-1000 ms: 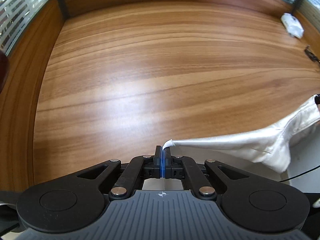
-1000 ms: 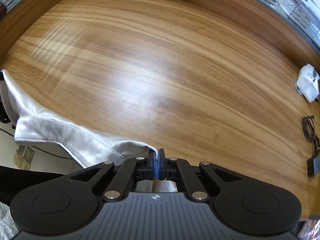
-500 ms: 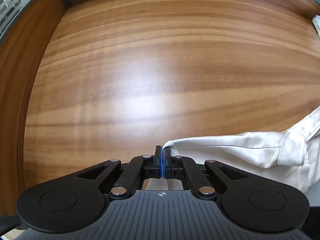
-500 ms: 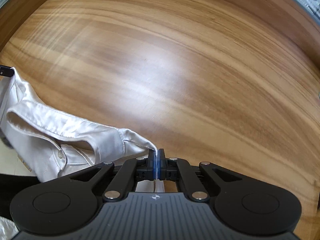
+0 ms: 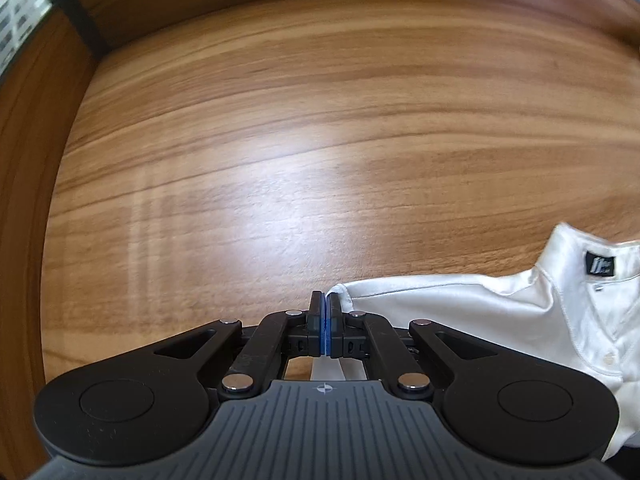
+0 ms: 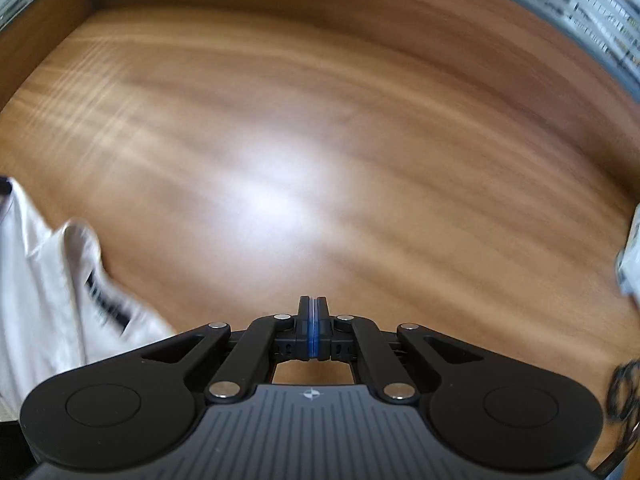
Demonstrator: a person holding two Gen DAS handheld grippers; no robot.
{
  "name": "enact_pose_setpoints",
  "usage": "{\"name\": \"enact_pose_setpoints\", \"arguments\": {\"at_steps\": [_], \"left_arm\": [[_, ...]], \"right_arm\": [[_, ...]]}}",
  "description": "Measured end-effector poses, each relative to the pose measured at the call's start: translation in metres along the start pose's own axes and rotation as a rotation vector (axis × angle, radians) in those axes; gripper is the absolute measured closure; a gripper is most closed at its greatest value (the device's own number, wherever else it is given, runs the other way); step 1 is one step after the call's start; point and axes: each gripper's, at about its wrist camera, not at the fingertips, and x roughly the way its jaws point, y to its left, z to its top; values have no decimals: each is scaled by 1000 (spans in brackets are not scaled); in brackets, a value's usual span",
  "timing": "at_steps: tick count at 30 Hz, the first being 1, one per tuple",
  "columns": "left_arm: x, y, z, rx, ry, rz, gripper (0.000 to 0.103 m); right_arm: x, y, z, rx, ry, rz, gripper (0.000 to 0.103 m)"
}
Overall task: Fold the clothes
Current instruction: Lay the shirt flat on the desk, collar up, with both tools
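Observation:
A white satin shirt (image 5: pixel 500 312) lies on the wooden table (image 5: pixel 280 140), stretching to the right, with its collar and black label (image 5: pixel 603 267) facing up. My left gripper (image 5: pixel 326 300) is shut on a hem corner of that shirt, low over the table. In the right wrist view the shirt (image 6: pixel 52 300) is blurred at the left, and its edge runs behind the gripper body. My right gripper (image 6: pixel 313 306) is shut, with its blue pads pressed together. No cloth shows at its tips, and bare wood shows through the opening behind them.
The table (image 6: pixel 320 120) has a raised wooden wall along its back and left sides. A dark post (image 5: pixel 76 12) stands at the back left. A blurred white object (image 6: pixel 630 256) and a black cable (image 6: pixel 624 396) sit at the right edge.
Both grippers have swept forward over the table. The shirt now lies flatter with its collar label showing. The cloth seen at the right gripper's tips half a second ago is gone from there.

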Motion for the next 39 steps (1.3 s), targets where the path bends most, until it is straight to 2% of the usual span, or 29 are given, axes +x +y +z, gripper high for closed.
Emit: {"name": "enact_pose_setpoints", "arguments": {"at_steps": [9,21,23,25,27,29,33,39], "left_arm": [[8,-6,3,24,6,17,102],[9,-3,4,56,9,31,102],[9,-3,4,56,11,31,102],[8,-4,4,51,12,32,102],[4,-14,1,0,19,51,102],[2,-20,0,-28,21,63,102],[2,-21,-1,-37,21,67,102],[3,-19,-1,-38,19,66,102]], "right_arm": [[8,-5,-13,1,65,69,103],[-5,12,-45,28,91,114,101],[-9,16,-53,40,94,123,97],[-11,17,-56,48,98,130,77],[-14,21,-64,54,105,135,70],[-15,24,-71,62,115,141,69],[-19,30,-92,83,135,152,60],[-24,43,-128,114,168,163,60]]}}
